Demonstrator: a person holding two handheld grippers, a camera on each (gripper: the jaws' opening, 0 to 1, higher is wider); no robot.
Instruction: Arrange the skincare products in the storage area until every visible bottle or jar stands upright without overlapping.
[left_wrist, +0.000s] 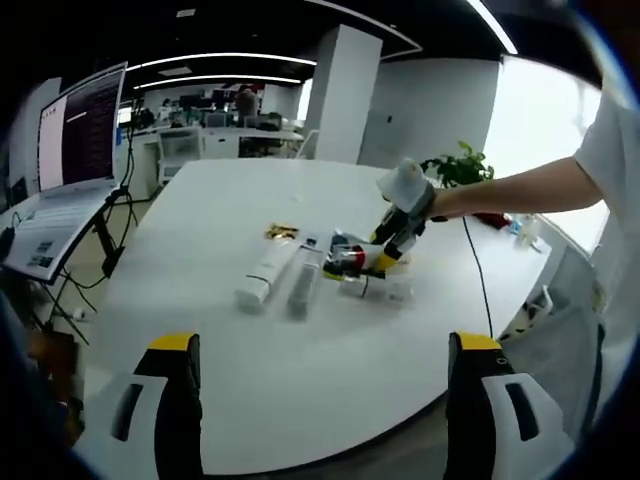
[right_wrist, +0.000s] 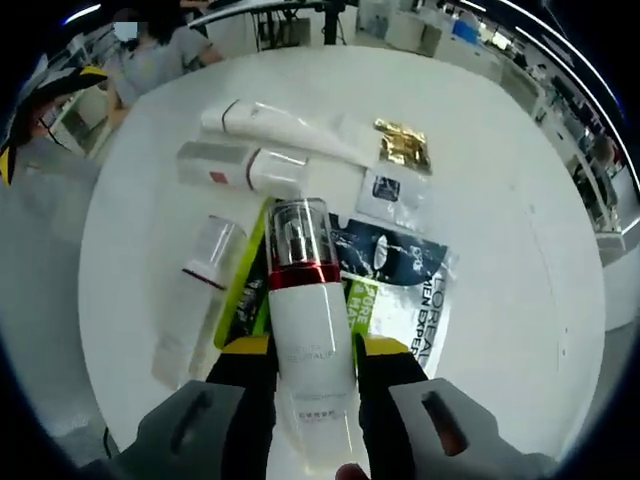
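In the right gripper view my right gripper (right_wrist: 312, 352) is shut on a white bottle (right_wrist: 308, 320) with a red band and a clear cap, held above the pile. Under it lie a white tube (right_wrist: 285, 127), a white bottle on its side (right_wrist: 235, 165), a clear-capped bottle (right_wrist: 205, 262), green sachets (right_wrist: 245, 290), a dark sachet (right_wrist: 405, 272) and a gold sachet (right_wrist: 403, 143). In the left gripper view my left gripper (left_wrist: 325, 355) stands wide open at the table's near edge, holding nothing. There the right gripper (left_wrist: 392, 245) holds the red-banded bottle (left_wrist: 350, 255) over the products.
The round white table (left_wrist: 300, 380) holds a black cable (left_wrist: 482, 285) on its right side. A screen on a stand (left_wrist: 75, 150) is at the left, a plant (left_wrist: 460, 165) at the far edge. A person's arm (left_wrist: 520, 190) reaches in from the right.
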